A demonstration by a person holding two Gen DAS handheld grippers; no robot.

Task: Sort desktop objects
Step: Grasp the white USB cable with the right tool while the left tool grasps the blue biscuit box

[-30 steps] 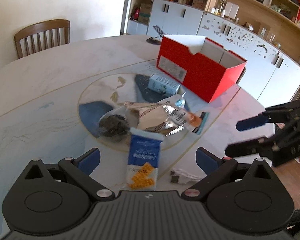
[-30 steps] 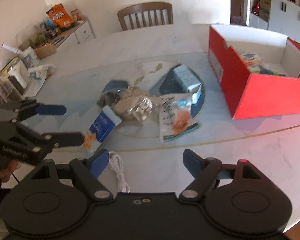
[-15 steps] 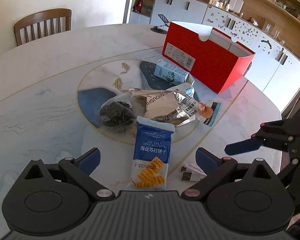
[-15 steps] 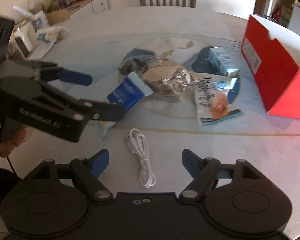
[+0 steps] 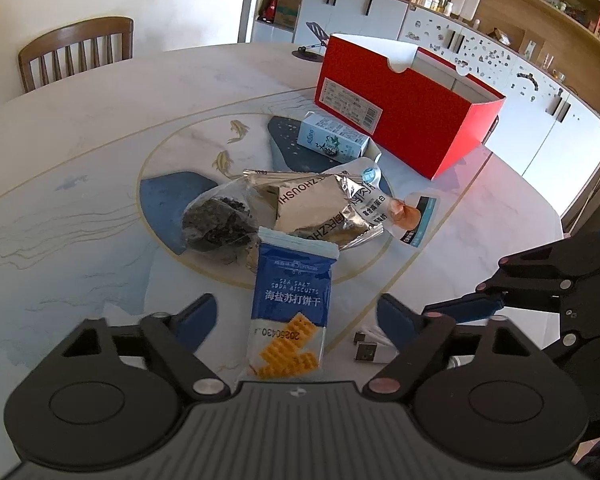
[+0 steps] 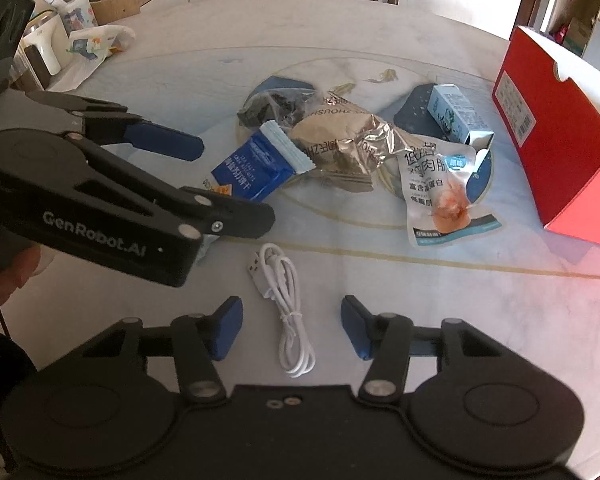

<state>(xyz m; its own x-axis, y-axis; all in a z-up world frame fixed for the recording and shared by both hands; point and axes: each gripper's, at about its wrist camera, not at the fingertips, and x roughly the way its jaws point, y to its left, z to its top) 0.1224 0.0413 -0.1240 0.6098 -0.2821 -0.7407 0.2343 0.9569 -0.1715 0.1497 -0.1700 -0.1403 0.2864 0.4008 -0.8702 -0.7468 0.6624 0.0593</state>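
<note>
A blue sea-salt biscuit packet [image 5: 290, 304] lies flat on the marble table, between the fingers of my left gripper [image 5: 296, 320]. Those jaws are closing and the pads stand clear of the packet on both sides. In the right wrist view the left gripper [image 6: 232, 186] hovers over the same packet [image 6: 256, 168]. A coiled white USB cable [image 6: 288, 312] lies between the fingers of my right gripper [image 6: 292, 328], whose jaws are also closing without touching it. The cable's plug [image 5: 365, 350] shows beside one of the right gripper's fingers [image 5: 471, 306].
A pile sits on the table's round inlay: a silver foil bag [image 5: 315, 204], a clear bag of dark bits [image 5: 216, 220], a chicken pouch [image 6: 439, 192] and a small milk carton [image 6: 455, 112]. An open red shoe box [image 5: 399, 120] stands behind them. A wooden chair [image 5: 76, 52] is at the far edge.
Both grippers came down closer to the table and their jaws narrowed. The right one swung over the white cable, which now lies between its fingers.
</note>
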